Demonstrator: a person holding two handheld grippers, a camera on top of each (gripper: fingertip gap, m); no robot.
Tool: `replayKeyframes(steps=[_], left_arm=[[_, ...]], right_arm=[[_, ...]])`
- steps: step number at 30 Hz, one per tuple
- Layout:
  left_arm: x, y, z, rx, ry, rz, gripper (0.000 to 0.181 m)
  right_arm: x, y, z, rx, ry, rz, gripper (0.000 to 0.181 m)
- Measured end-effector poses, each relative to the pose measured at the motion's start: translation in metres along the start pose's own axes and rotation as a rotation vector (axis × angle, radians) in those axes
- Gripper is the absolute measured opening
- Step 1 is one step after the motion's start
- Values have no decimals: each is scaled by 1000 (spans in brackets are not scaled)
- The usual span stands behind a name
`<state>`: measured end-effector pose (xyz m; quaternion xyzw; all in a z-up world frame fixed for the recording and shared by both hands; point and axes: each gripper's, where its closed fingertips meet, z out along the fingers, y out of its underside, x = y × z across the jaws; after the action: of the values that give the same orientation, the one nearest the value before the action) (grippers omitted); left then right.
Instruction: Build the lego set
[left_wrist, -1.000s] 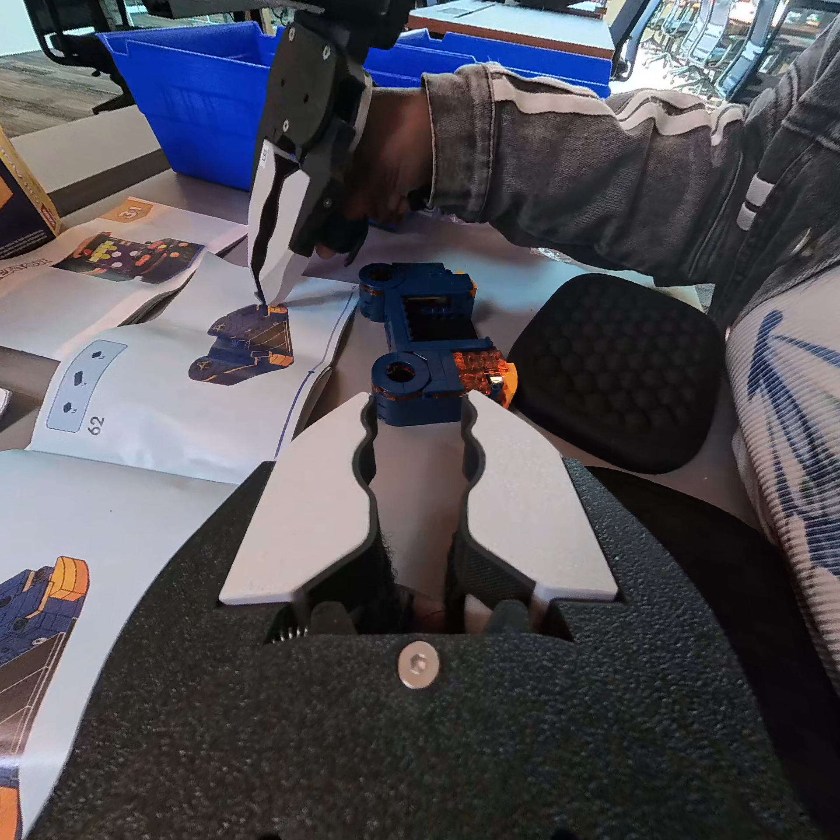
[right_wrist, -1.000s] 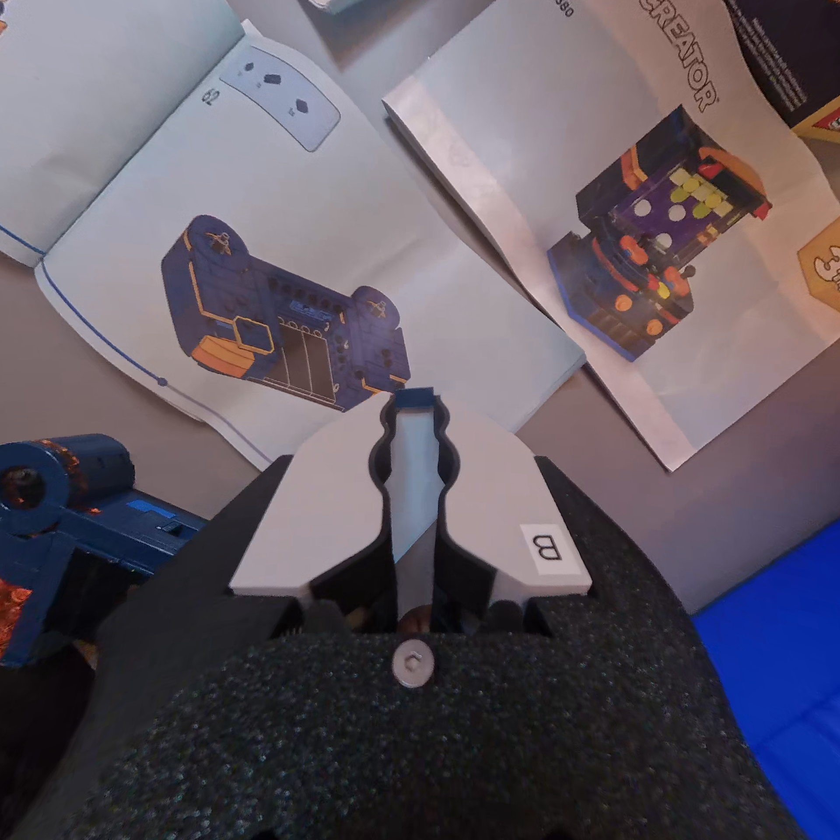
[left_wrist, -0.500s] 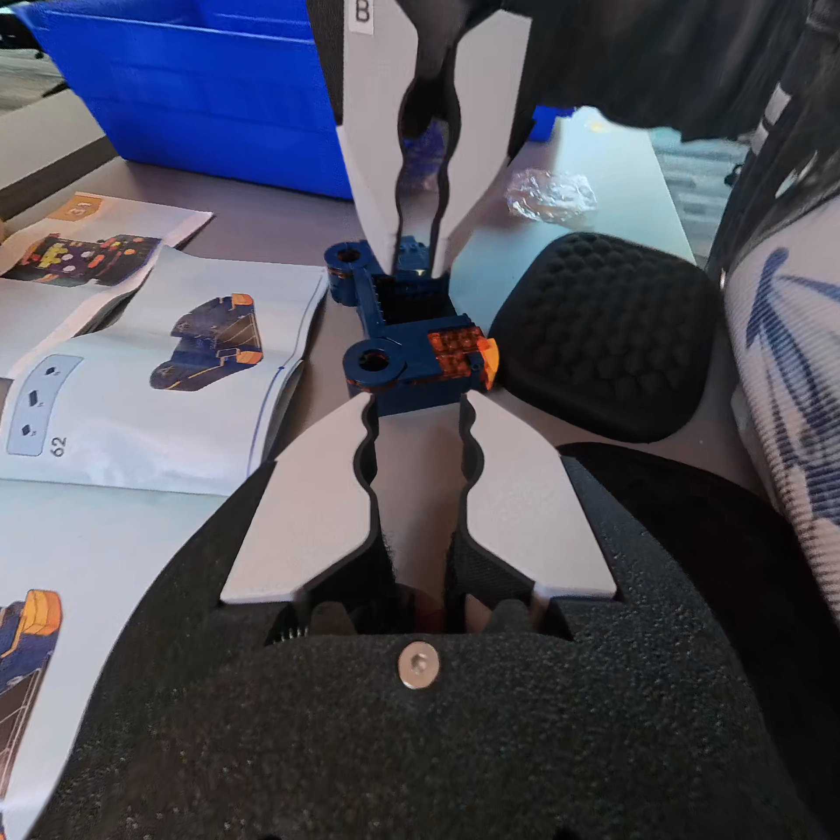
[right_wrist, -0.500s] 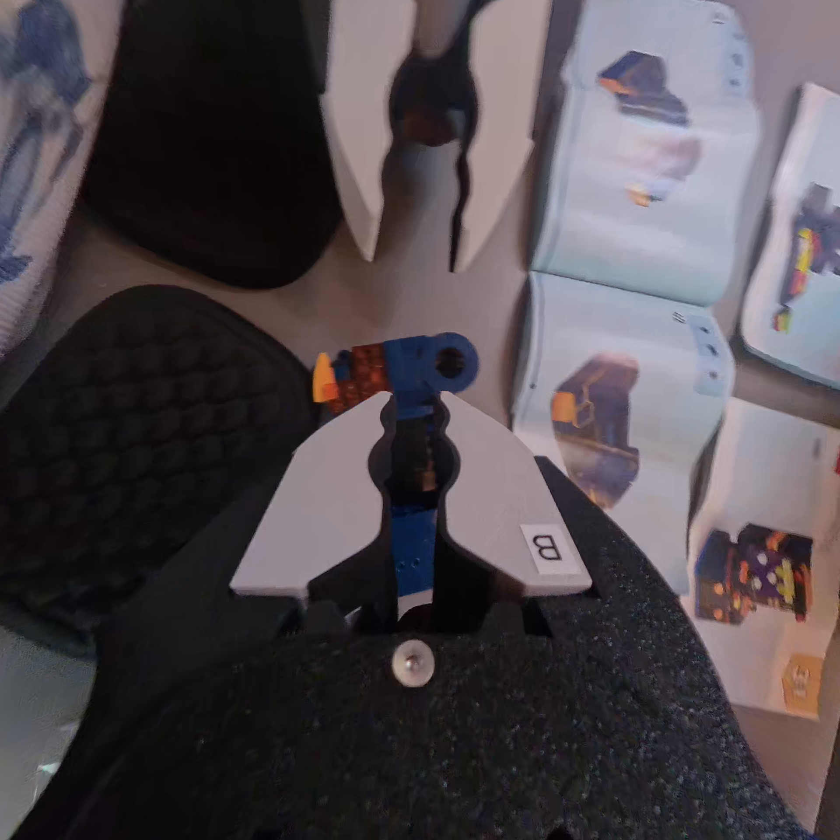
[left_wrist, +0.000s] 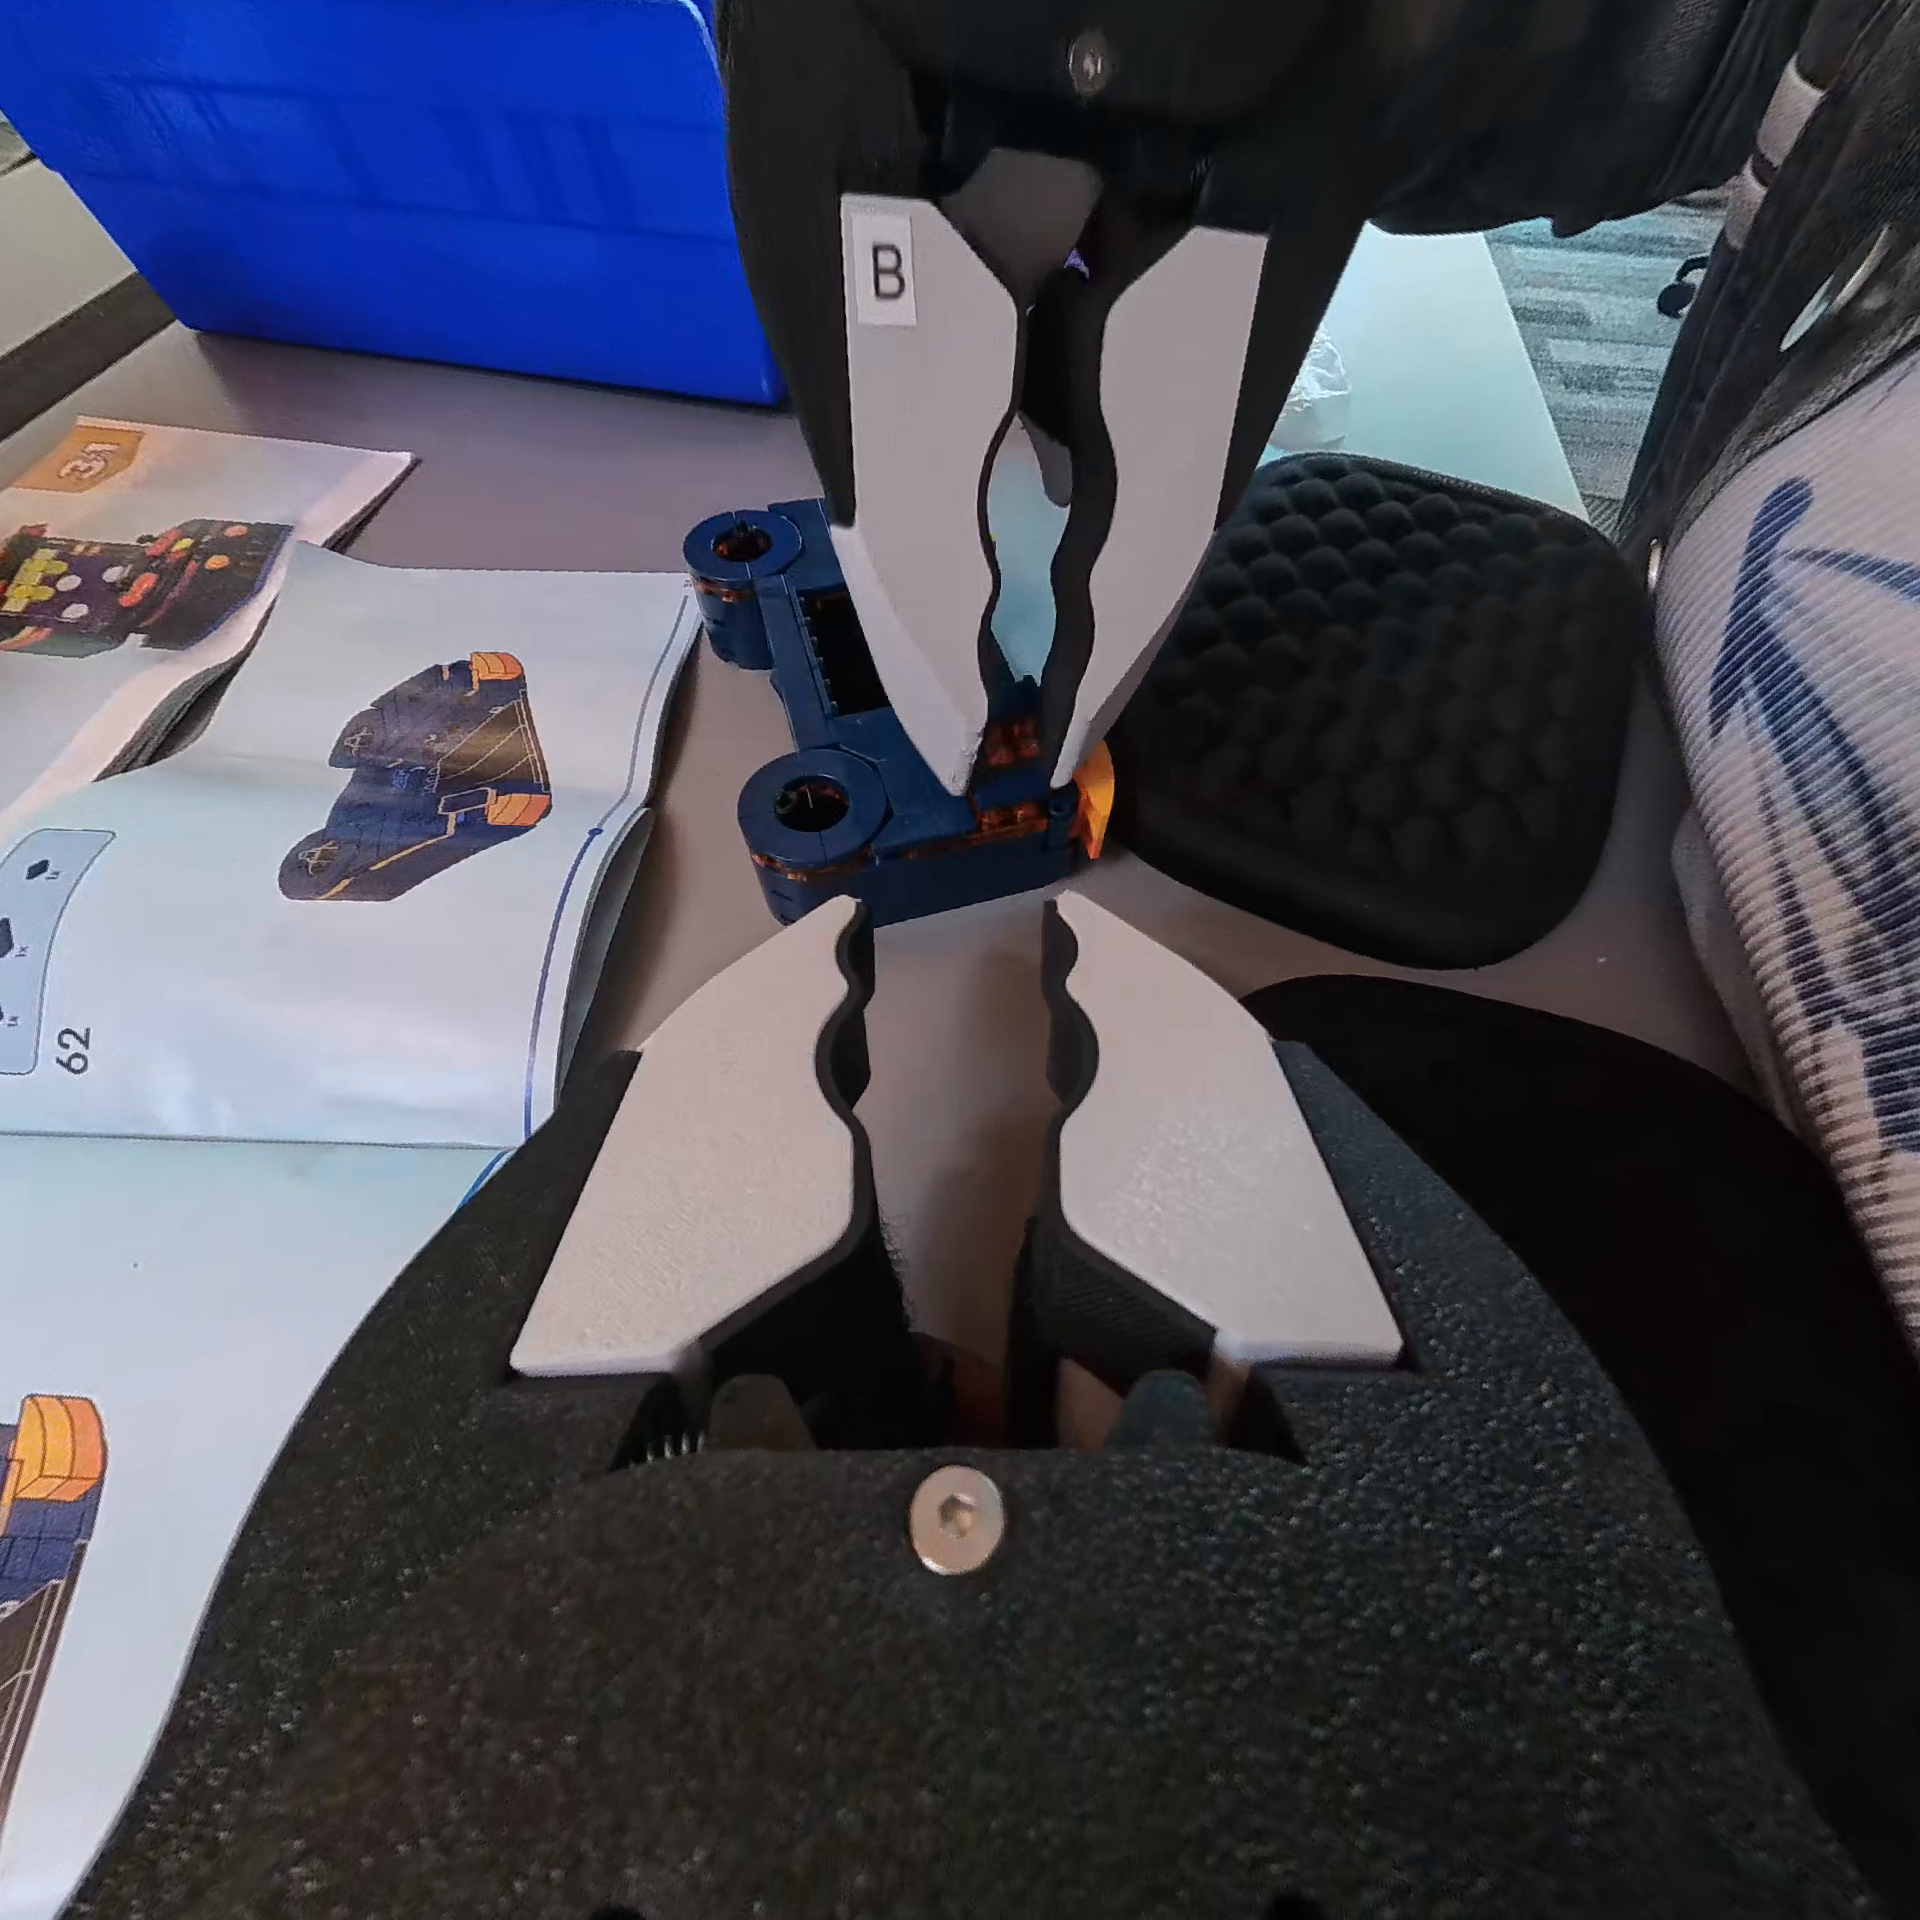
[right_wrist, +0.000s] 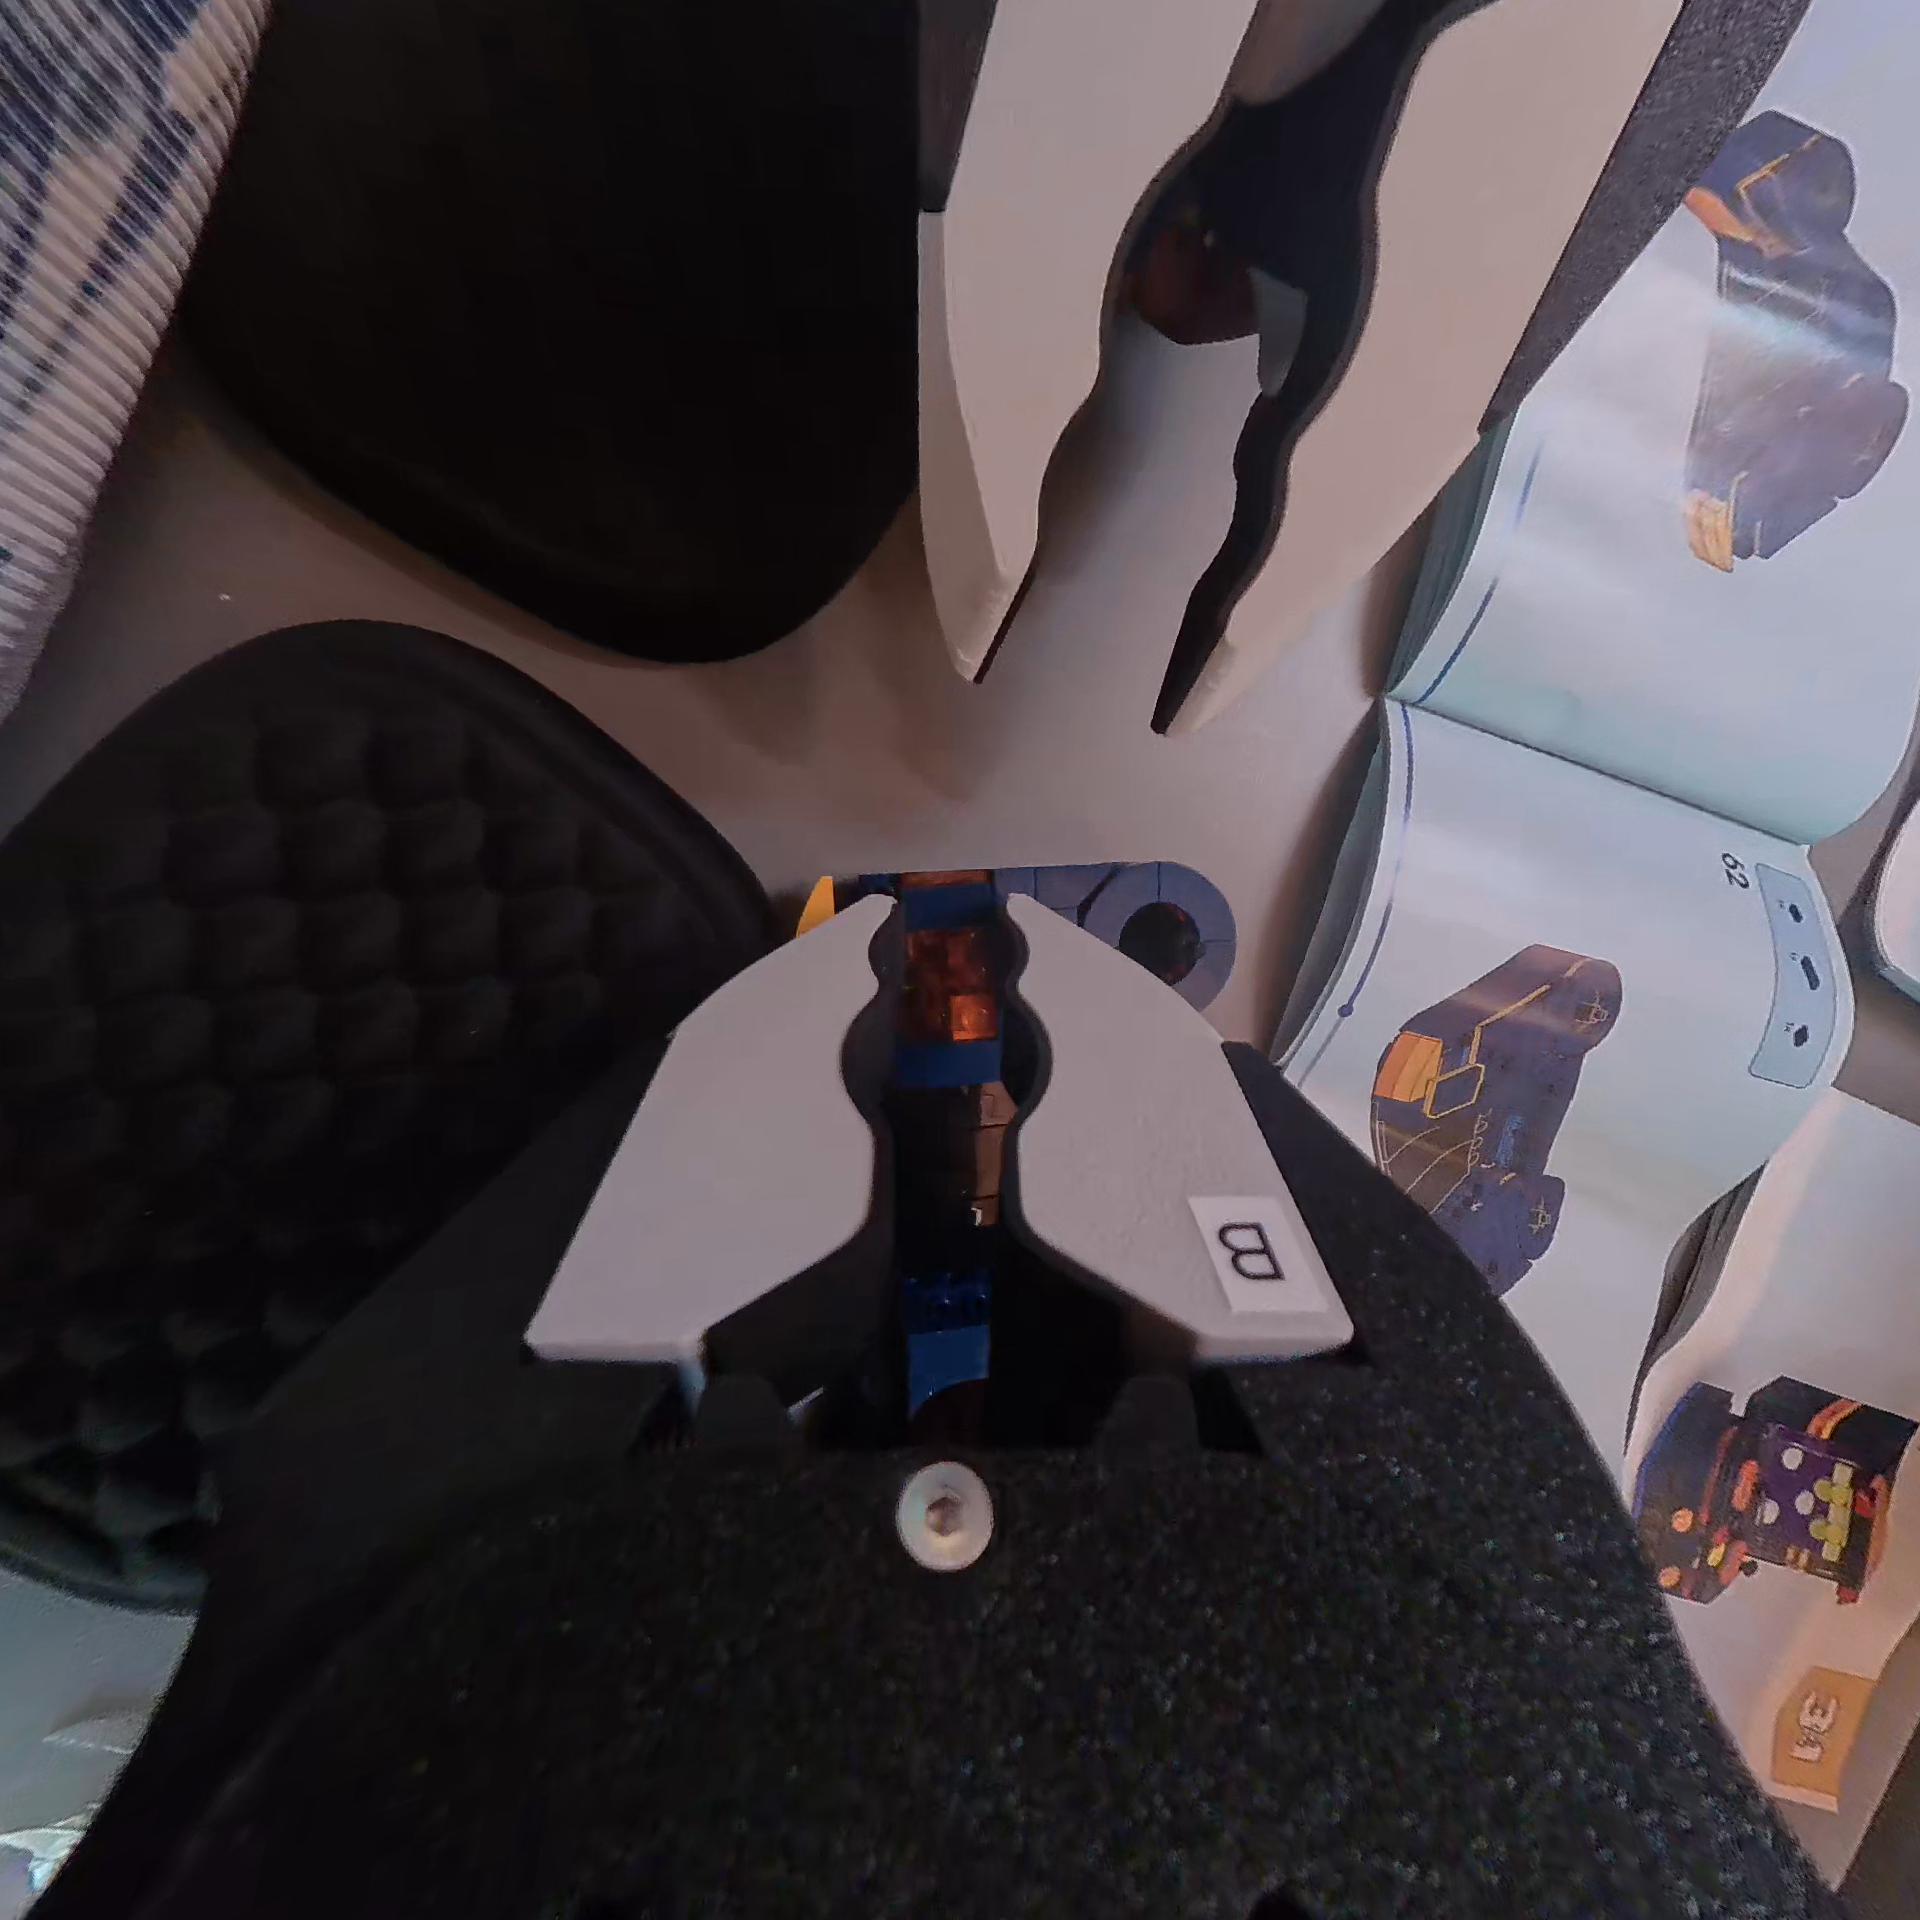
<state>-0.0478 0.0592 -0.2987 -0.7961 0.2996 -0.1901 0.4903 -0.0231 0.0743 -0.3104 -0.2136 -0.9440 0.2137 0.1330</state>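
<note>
Dark blue bricks with orange parts make up the lego model, which is seen in the left wrist view lying on the grey table just beyond the left gripper. The jaws of that gripper are parted, with only bare table between them, and their tips are set just short of the model's near edge. From above, the right gripper is pointed down, and its tips are placed on the orange end of the model, with a narrow gap left between the jaws. An open instruction booklet is spread to the left of the model, a dimpled black pad is laid to its right, and a blue bin is stood at the back.

From the right wrist view, the model is seen directly under the right gripper. An orange and blue strip of the model is framed in the slot between the jaws, which are held slightly apart; whether the model is pinched cannot be told. The left gripper is seen at the top, its jaws parted above bare table. The black pad is found to the left, and the booklet is spread along the right.
</note>
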Motion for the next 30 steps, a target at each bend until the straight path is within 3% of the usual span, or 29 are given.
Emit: replayKeyframes(steps=[30], left_arm=[[2, 2, 2, -21, 14, 6, 30]], right_arm=[[4, -2, 1, 21, 48, 21, 19]])
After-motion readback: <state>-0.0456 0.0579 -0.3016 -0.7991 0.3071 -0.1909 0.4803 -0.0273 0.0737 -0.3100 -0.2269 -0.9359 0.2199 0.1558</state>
